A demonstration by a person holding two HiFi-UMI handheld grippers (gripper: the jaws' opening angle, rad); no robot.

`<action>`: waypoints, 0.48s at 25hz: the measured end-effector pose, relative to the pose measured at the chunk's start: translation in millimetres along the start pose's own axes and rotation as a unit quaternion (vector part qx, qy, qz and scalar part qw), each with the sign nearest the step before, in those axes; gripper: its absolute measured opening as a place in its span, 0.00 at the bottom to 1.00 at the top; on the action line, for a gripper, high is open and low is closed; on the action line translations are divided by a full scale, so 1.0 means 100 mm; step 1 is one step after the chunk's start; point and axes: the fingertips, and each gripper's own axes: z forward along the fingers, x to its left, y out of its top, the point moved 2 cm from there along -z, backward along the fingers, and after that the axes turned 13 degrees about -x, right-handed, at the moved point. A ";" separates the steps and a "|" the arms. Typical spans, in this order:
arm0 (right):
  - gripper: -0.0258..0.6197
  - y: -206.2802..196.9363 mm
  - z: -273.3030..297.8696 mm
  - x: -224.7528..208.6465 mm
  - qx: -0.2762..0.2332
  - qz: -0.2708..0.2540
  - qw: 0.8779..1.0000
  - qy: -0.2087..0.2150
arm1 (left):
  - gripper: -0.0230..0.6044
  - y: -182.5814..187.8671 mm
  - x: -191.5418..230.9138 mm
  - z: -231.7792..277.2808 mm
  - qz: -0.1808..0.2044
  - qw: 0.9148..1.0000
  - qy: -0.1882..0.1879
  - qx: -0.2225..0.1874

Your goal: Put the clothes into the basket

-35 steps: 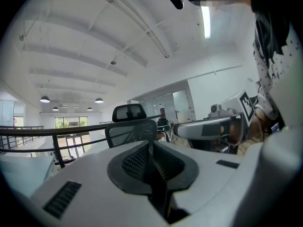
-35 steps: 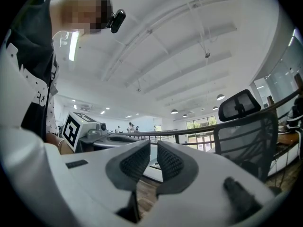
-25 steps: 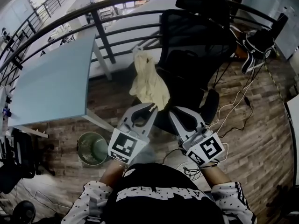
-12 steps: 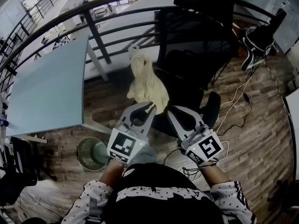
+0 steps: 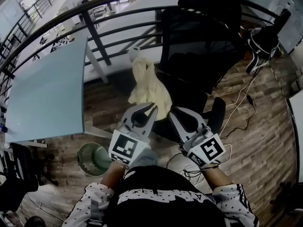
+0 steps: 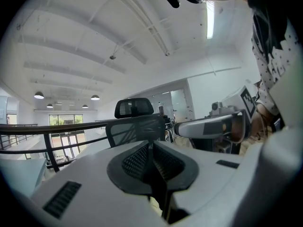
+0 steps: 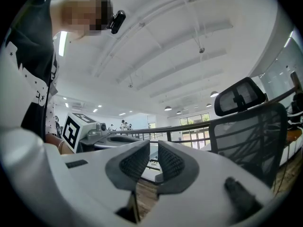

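You've nothing done yet: the yellow garment [image 5: 147, 82] hangs on the chair [image 5: 199, 56] just ahead of your left gripper [image 5: 152, 108] and right gripper [image 5: 173, 112], both clenched empty, while the basket [image 5: 92, 156] waits back-left of the left one.

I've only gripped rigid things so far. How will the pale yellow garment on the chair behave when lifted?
Probably floppy: the yellow garment hangs in soft folds off the black chair, so it should sag below a pinch. Likely light, as the fabric looks thin. It may drag on the chair while rising.
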 end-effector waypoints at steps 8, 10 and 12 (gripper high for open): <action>0.10 -0.10 0.23 -0.12 0.007 -0.001 1.000 -0.002 | 0.07 -0.11 0.20 0.10 -0.001 1.000 -0.004 0.001; 0.13 -0.14 0.28 -0.16 0.011 0.002 1.000 -0.002 | 0.07 -0.14 0.26 0.13 -0.001 1.000 -0.005 0.001; 0.15 -0.17 0.34 -0.20 0.013 0.003 1.000 -0.003 | 0.07 -0.15 0.32 0.16 0.000 1.000 -0.006 0.002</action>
